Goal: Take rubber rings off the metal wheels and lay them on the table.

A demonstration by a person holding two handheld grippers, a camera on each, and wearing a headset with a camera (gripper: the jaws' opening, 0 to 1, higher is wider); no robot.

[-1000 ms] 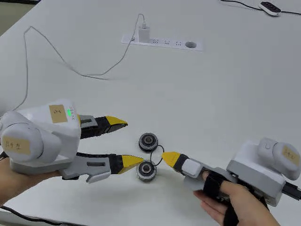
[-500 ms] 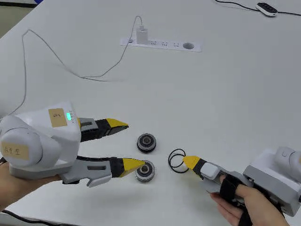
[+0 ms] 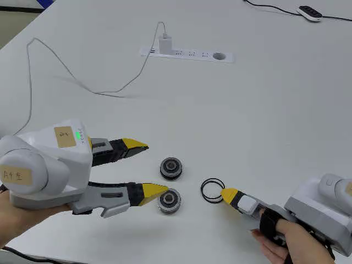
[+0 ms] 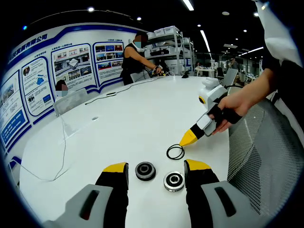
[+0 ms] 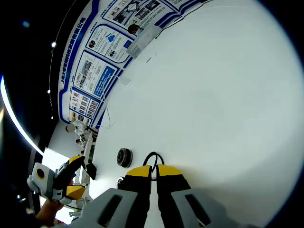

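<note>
Two small metal wheels lie on the white table (image 3: pixel 258 110). The far wheel (image 3: pixel 171 168) (image 4: pixel 145 170) (image 5: pixel 124 157) has a dark rim. The near wheel (image 3: pixel 169 200) (image 4: pixel 174 180) looks bare grey metal. My left gripper (image 3: pixel 147 167) (image 4: pixel 156 166) is open, with both wheels just ahead of its yellow tips and the near wheel beside its lower jaw. A thin black rubber ring (image 3: pixel 212 190) (image 4: pixel 175 152) (image 5: pixel 153 158) lies on the table right of the wheels. My right gripper (image 3: pixel 228 194) (image 5: pixel 154 168) (image 4: pixel 187 138) is shut on the ring's edge.
A white power strip (image 3: pixel 190 54) with a plugged charger (image 3: pixel 166 43) lies at the back, and its cable (image 3: pixel 71 71) trails to the left table edge. A dark device (image 3: pixel 309 11) on a cord sits far right. A mesh chair (image 4: pixel 266 156) stands beside the table.
My right gripper has drawn the rubber ring off the near wheel and moved it right, down onto the table. The left gripper has stayed almost still.
</note>
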